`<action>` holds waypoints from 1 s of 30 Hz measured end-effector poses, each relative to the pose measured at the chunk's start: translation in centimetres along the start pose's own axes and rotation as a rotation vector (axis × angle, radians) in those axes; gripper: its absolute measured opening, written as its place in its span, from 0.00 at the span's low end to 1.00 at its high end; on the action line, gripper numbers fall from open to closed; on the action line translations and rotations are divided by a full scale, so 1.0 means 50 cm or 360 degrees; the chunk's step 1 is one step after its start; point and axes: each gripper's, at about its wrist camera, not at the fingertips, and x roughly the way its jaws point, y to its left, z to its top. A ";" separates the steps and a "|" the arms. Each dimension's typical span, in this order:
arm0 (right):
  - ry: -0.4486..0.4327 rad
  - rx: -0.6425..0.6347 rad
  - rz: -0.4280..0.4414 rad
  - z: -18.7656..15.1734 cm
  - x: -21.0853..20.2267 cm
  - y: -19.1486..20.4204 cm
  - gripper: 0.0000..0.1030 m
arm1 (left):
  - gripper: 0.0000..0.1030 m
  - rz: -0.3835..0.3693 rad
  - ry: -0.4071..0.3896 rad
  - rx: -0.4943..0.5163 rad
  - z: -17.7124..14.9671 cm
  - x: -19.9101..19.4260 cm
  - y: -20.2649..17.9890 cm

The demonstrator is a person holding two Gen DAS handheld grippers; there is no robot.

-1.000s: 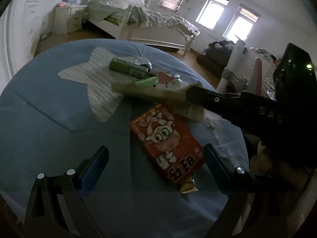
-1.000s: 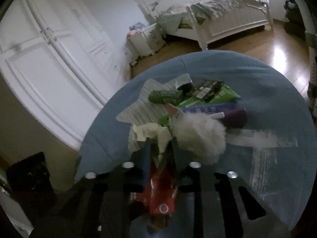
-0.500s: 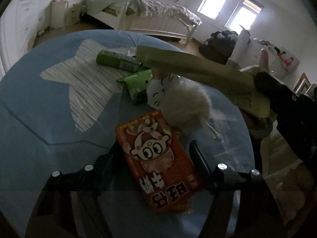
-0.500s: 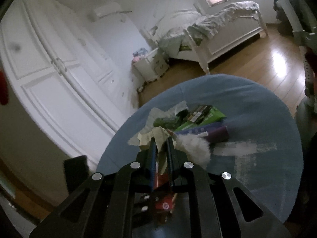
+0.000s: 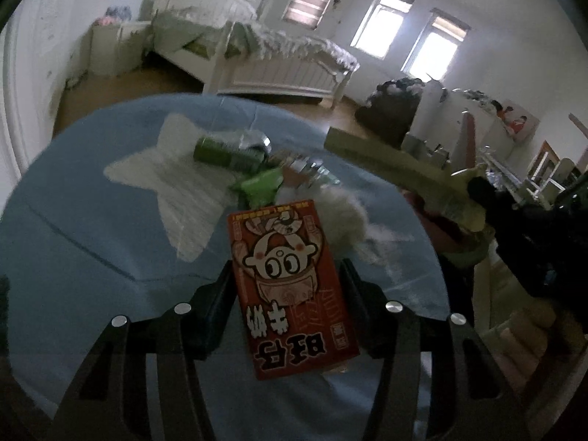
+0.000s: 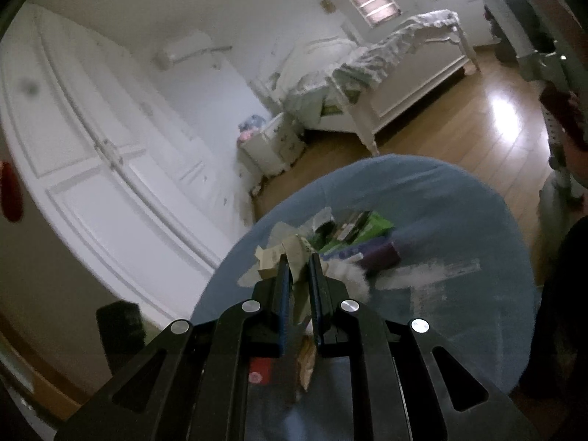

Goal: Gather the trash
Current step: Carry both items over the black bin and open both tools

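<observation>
Glossy red carton (image 5: 290, 286), crumpled paper wrapper (image 6: 294, 253), matt blue tablecloth (image 5: 92, 257).

One red carton (image 5: 290, 286), one green can (image 5: 224, 152), one white fluffy ball (image 5: 341, 220), one purple tube (image 6: 378, 255), two windows (image 5: 382, 20).

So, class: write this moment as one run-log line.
left gripper: closing on red carton | right gripper: shut on paper wrapper | remaining litter: table

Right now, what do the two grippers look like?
Both look alike. The left gripper and the right gripper are matte black, with flat angular arms cut through by long slots and studded with round silver bolt heads. Each ends in two straight fingers lined with dark blue pads. No cables, markings or sleeves show in either view.
</observation>
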 end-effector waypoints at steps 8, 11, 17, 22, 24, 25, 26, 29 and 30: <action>-0.0191 0.0063 -0.0076 0.020 -0.107 -0.034 0.11 | 0.53 -0.0100 -0.0097 0.0225 0.048 -0.023 -0.117; -0.0264 0.0104 -0.0139 0.026 -0.157 -0.066 0.11 | 0.53 -0.0159 -0.0108 0.0306 0.062 -0.013 -0.170; -0.0375 0.0218 -0.0342 0.019 -0.255 -0.157 0.11 | 0.53 -0.0275 -0.0100 0.0422 0.068 0.029 -0.261; -0.0462 0.0299 -0.0540 0.003 -0.320 -0.225 0.11 | 0.53 -0.0407 -0.0057 0.0511 0.064 0.074 -0.347; -0.0485 0.0324 -0.0582 -0.001 -0.340 -0.245 0.11 | 0.53 -0.0453 -0.0029 0.0527 0.060 0.091 -0.377; -0.0503 0.0337 -0.0618 -0.004 -0.355 -0.258 0.11 | 0.53 -0.0476 -0.0013 0.0539 0.057 0.100 -0.397; -0.0513 0.0343 -0.0638 -0.007 -0.362 -0.267 0.11 | 0.53 -0.0499 0.0002 0.0548 0.057 0.111 -0.411; -0.0538 0.0368 -0.0705 -0.015 -0.387 -0.300 0.11 | 0.53 -0.0561 0.0042 0.0573 0.050 0.137 -0.451; -0.0541 0.0379 -0.0725 -0.018 -0.393 -0.312 0.11 | 0.53 -0.0581 0.0060 0.0580 0.049 0.148 -0.463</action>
